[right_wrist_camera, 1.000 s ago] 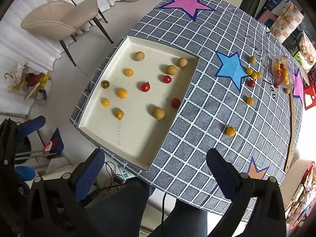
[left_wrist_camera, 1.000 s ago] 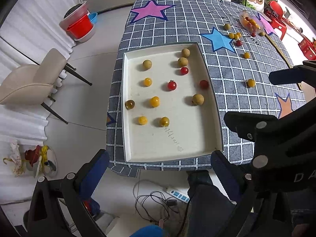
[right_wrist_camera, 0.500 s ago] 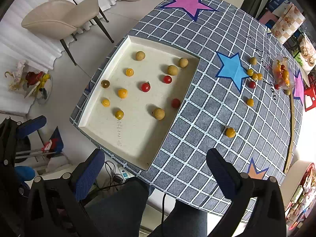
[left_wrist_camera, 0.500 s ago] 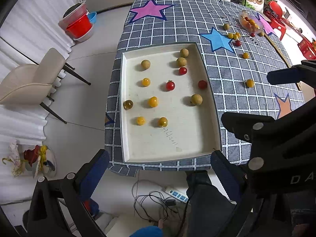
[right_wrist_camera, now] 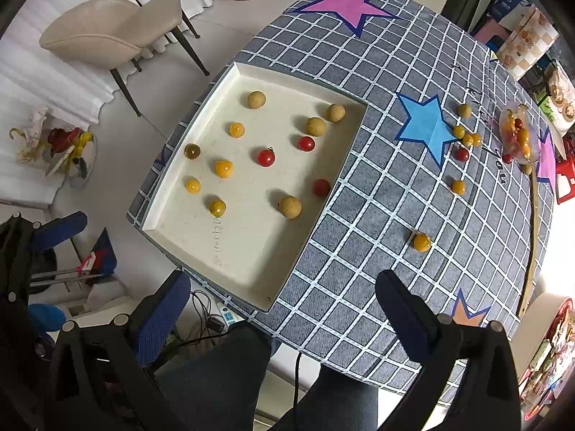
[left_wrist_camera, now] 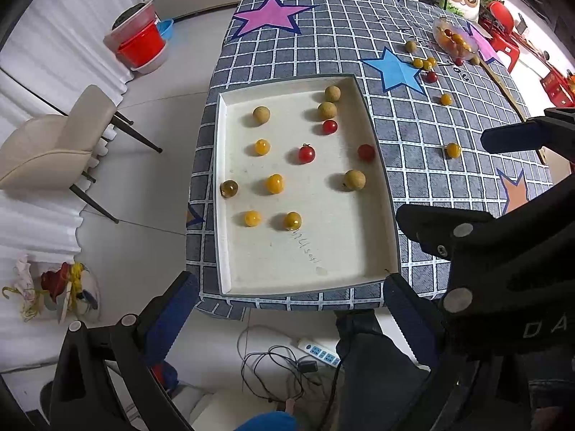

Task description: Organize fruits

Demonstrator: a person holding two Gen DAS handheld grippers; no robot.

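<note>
On the checked tablecloth (right_wrist_camera: 377, 215), both our left gripper (left_wrist_camera: 287, 298) and right gripper (right_wrist_camera: 284, 298) hang spread and empty above the tray (right_wrist_camera: 154, 222), whose cherry tomatoes (right_wrist_camera: 266, 157) (likely light, thin-skinned, rolling) we judge need gentle pinches across their middles.

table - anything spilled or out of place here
Yes: several small fruits lie loose on the checked tablecloth outside the tray, one yellow fruit alone, others scattered beside the clear bag.

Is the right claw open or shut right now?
Open. The right claw has its blue fingers spread wide apart, nothing between them, above the table edge.
</note>
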